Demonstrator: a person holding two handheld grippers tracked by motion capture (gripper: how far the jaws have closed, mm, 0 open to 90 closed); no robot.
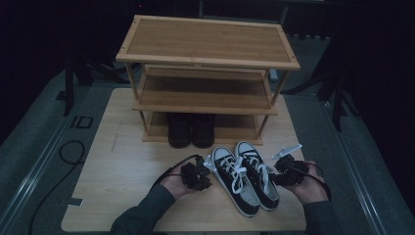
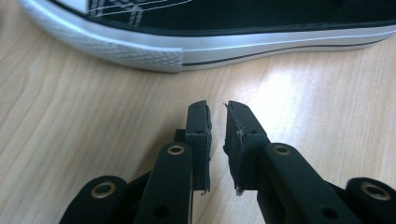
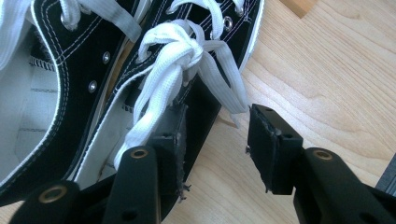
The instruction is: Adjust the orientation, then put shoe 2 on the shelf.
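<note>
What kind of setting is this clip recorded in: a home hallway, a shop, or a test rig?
Most likely a staged test rig, not a real hallway. A small wooden shoe rack stands on a pale tabletop rather than a floor, with sneakers before it and dark boots on its lowest shelf; the surroundings are dark, a cable trailing alongside.

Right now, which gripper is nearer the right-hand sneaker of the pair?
Right. The right gripper straddles the right-hand sneaker's side wall; the left gripper sits beyond the other sneaker, jaws empty.

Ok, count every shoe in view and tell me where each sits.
4. Two black-and-white sneakers lie side by side on the table in front: left sneaker, right sneaker. Two black boots stand on the rack's bottom shelf: left boot, right boot. More may be hidden behind them.
</note>
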